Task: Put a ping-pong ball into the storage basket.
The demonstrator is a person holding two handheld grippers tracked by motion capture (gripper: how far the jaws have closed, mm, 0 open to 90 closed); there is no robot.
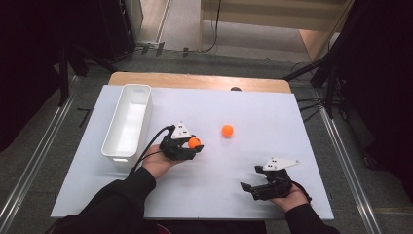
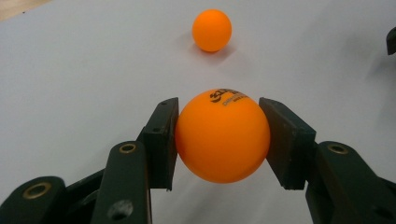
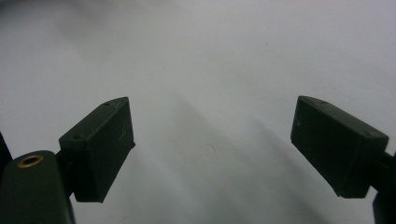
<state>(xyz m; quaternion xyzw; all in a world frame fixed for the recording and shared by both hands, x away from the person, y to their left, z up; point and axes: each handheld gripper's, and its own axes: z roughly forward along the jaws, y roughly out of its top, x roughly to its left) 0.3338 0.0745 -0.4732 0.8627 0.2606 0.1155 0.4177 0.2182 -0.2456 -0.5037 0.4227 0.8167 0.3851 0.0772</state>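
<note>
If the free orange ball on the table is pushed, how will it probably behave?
The free orange ball is round and smooth and lies on the flat white table, so it would probably roll away easily. It looks like the printed ball in the left tongs, likely light and hollow, perhaps slippery.

White table (image 1: 214, 195) with white bin (image 1: 127, 122) and loose orange ball (image 1: 227, 130).
</note>
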